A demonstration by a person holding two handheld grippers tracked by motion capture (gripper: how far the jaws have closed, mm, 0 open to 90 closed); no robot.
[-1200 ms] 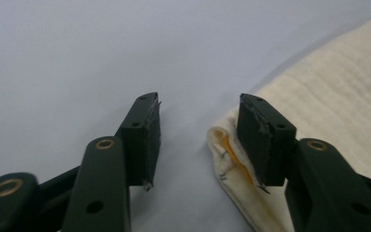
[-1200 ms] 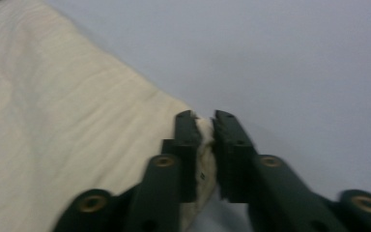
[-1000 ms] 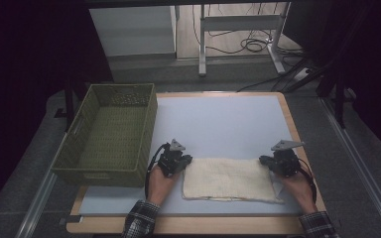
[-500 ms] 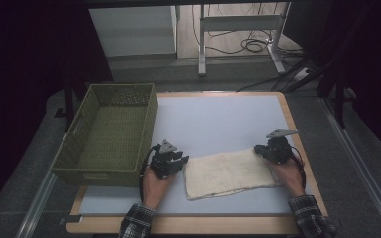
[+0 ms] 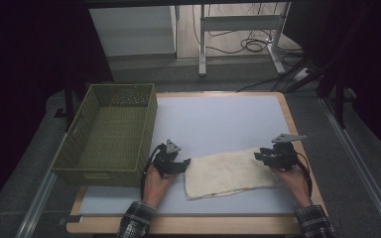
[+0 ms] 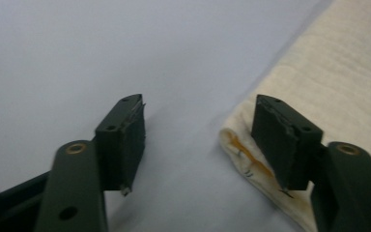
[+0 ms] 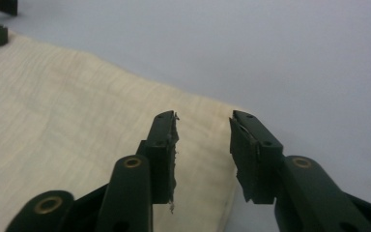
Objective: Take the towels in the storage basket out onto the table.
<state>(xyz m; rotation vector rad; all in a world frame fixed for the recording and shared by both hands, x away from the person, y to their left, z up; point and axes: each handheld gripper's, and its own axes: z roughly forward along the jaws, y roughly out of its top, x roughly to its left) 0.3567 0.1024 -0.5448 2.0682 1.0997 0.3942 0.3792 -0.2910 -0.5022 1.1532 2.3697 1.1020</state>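
I have the cream towel [image 5: 228,173] lying flat on the pale blue table [image 5: 218,124], folded into a long strip near the front edge, its right end angled a little farther from me than its left. My left gripper [image 5: 178,163] sits at the towel's left end; its jaws have just been opening and now stand spread, 1 over bare table and the other over the folded corner, with nothing pinched between them. In the left gripper view that corner [image 6: 251,154] shows its layered edge with a few orange marks just beside the right-hand pad. My right gripper [image 5: 265,156] is over the towel's right end, raised slightly off the cloth, and its jaws have also just been opening; they stand apart by a narrower gap, and no cloth lies between the pads. In the right gripper view the towel's far corner [image 7: 207,116] lies beyond the 2 jaw tips, flat on the table. The green basket [image 5: 79,158] stands at the left of the table, just beside my left hand [image 5: 156,178].
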